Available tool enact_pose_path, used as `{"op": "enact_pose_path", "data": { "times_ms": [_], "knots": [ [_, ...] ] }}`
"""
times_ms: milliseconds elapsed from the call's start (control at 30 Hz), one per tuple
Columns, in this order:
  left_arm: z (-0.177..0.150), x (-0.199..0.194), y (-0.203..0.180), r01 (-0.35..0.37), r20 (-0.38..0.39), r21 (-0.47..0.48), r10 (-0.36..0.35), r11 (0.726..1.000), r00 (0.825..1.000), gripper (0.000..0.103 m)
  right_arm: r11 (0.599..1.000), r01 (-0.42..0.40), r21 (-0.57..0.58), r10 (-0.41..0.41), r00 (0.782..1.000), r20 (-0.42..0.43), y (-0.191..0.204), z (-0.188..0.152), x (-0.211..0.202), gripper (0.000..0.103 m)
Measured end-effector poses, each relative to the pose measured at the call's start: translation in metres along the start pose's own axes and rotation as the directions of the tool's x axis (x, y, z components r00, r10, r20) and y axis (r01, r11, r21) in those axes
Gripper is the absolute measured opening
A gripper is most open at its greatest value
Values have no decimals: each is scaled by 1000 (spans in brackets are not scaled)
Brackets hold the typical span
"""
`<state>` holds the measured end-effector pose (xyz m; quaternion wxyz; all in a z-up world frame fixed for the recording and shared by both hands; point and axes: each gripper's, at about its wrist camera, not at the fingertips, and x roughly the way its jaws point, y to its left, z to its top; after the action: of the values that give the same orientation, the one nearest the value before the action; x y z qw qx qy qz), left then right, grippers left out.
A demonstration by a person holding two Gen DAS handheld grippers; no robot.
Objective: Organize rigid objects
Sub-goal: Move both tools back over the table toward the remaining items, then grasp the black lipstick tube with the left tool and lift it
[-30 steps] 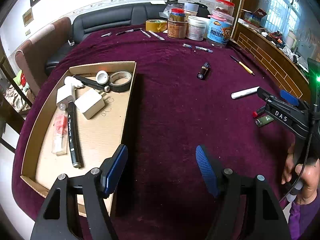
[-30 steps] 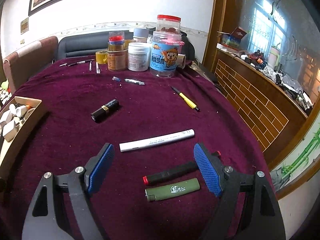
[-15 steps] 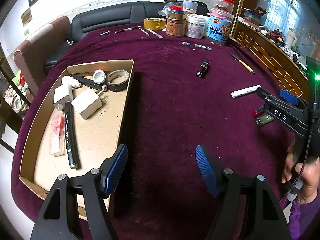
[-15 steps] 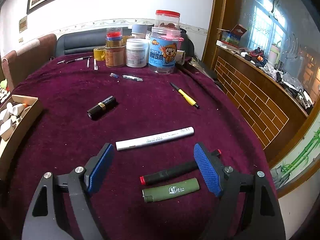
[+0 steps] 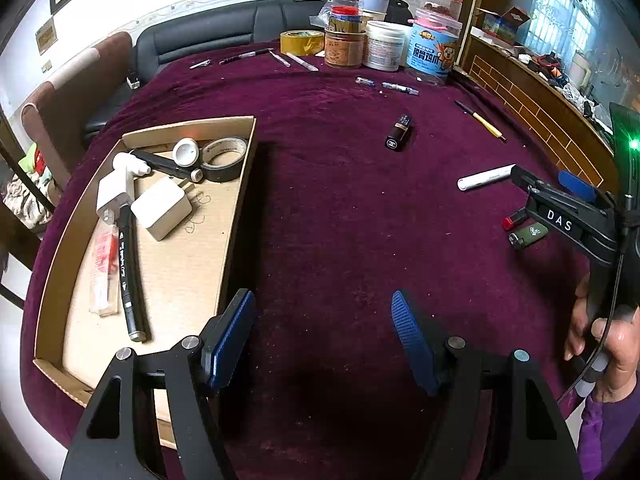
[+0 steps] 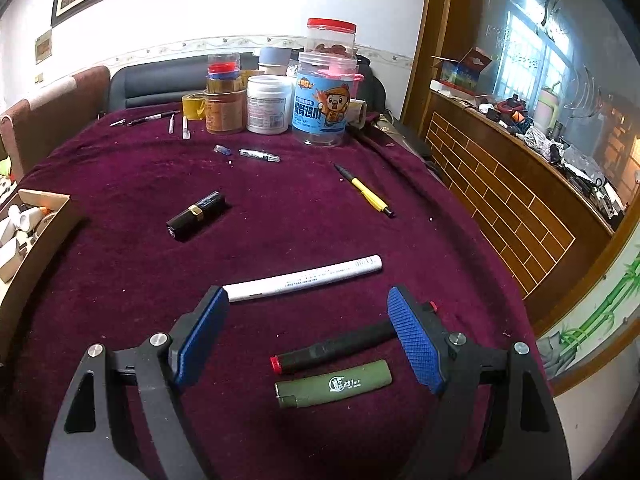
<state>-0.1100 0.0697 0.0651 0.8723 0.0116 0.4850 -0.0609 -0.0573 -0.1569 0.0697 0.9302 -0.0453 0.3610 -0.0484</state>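
Note:
A cardboard tray on the purple tablecloth holds a white charger, a black marker, a tape roll and other small items. My left gripper is open and empty over the cloth beside the tray's right wall. My right gripper is open and empty, low over a black pen with red ends and a green lighter. A white marker lies just ahead of it. A black lipstick and a yellow pen lie farther off.
Jars and tubs, a yellow tape roll and several pens stand along the table's far edge. A brick-faced counter runs along the right. A chair and sofa stand behind the table.
My right gripper has moved slightly forward and down over the black pen and lighter. The left gripper has drifted slightly; both stay open.

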Motion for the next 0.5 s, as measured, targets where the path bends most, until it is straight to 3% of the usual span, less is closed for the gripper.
{"op": "enact_pose_path", "data": {
  "times_ms": [133,300,400,500],
  "knots": [
    [13,2,-3,33,-9,-1,-33,999,999,65,1000,8,15,-8,1000,12,-8,11,3,82],
    [49,10,-10,44,42,-10,-44,999,998,65,989,6,148,-12,999,34,-43,36,17,82],
    [77,27,-21,43,66,-5,-43,999,997,65,963,-42,267,34,999,35,-71,43,36,82],
    [103,56,-34,63,30,0,-63,998,998,65,929,-87,360,74,996,48,-95,35,50,82]
  ]
}}
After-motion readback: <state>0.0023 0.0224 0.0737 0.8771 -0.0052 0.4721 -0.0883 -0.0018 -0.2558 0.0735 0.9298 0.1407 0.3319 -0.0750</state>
